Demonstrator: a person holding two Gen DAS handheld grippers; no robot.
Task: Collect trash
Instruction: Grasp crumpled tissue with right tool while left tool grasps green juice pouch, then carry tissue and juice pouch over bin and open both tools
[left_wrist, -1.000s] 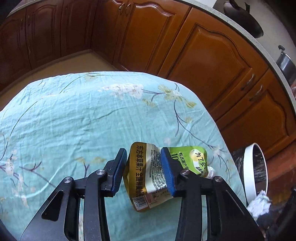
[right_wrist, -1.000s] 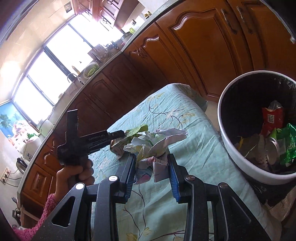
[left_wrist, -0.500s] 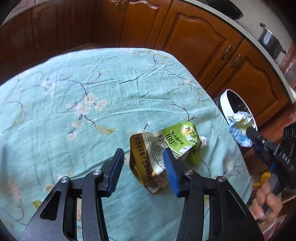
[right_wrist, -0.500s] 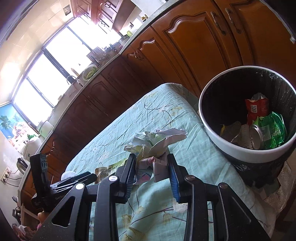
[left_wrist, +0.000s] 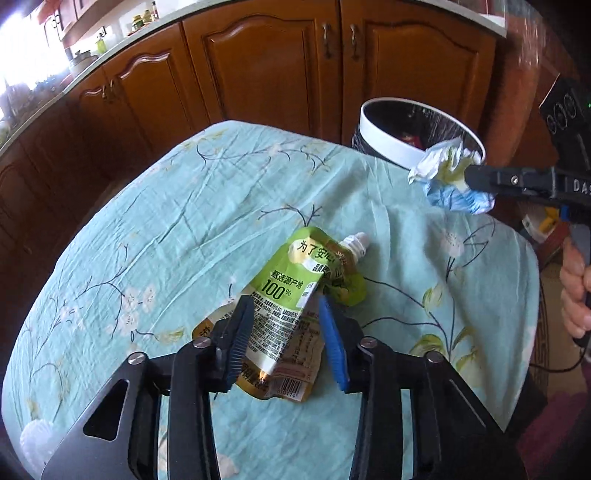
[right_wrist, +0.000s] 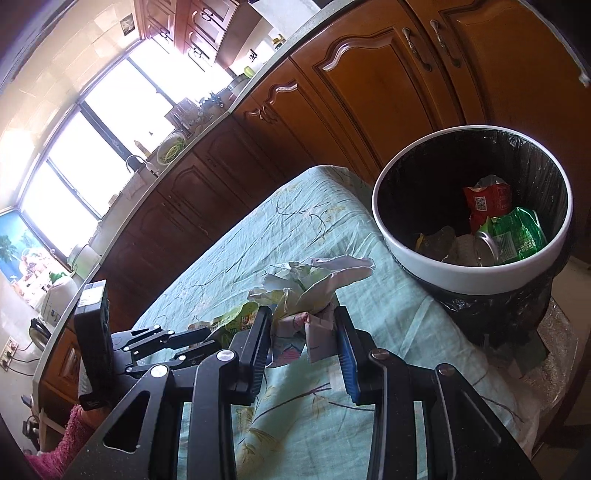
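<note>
A green and gold drink pouch (left_wrist: 291, 306) with a white spout lies on the table's floral cloth (left_wrist: 184, 229). My left gripper (left_wrist: 286, 332) is open, its blue pads on either side of the pouch's lower part. My right gripper (right_wrist: 304, 338) is shut on a crumpled paper wad (right_wrist: 314, 284) and holds it above the cloth, left of the bin. The wad also shows in the left wrist view (left_wrist: 448, 177). A white-rimmed trash bin (right_wrist: 476, 273) with a black liner holds wrappers and a can.
Brown wooden cabinets (left_wrist: 266, 74) run behind the table and bin. The bin (left_wrist: 388, 144) stands just past the table's far right edge. The left gripper and the pouch (right_wrist: 236, 317) show low in the right wrist view. A white lump (left_wrist: 35, 439) lies at the cloth's near left.
The left gripper swung right toward the bin and closed in around the pouch. The right gripper carried the paper wad nearer to the bin.
</note>
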